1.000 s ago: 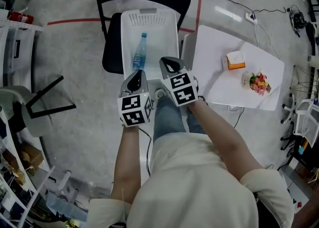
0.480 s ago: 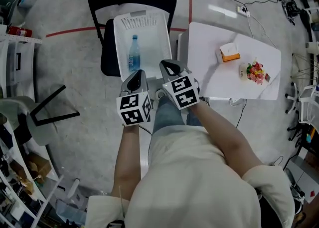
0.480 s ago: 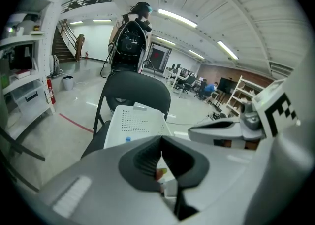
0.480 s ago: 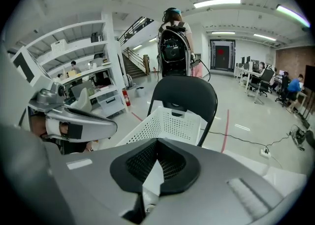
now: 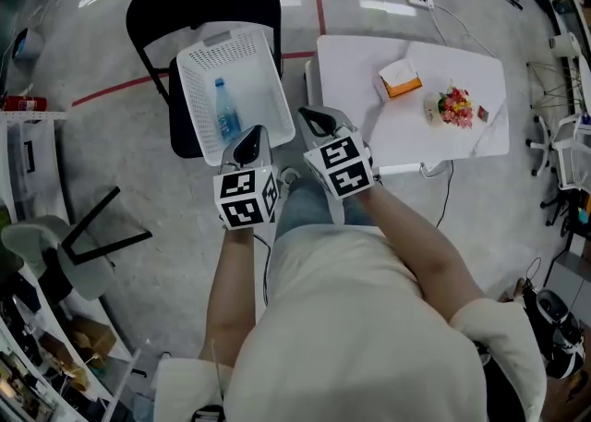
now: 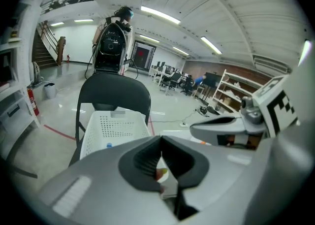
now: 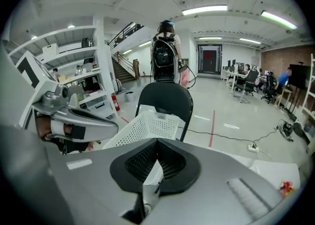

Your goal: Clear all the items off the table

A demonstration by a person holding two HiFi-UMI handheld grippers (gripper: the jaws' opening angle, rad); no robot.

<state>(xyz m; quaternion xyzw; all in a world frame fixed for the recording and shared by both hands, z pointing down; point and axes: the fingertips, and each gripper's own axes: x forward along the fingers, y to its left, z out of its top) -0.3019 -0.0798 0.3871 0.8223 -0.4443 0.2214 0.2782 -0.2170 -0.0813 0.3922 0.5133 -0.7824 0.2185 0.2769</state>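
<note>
Grey workshop floor (image 5: 138,189), with a white table (image 5: 360,88) as reference. An orange box (image 5: 399,78) and a flower bunch (image 5: 454,106) lie on the table, so clearing looks unfinished. Left of the table, a basket (image 5: 199,69) on a chair (image 5: 177,129) collects items and holds a bottle (image 5: 224,114). The left gripper (image 5: 247,145) and right gripper (image 5: 316,120) are at the table's near-left corner, both closed and empty.

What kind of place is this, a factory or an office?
Probably a big open workshop or lab: storage shelves, a taped concrete floor, and office desks at the back.
</note>
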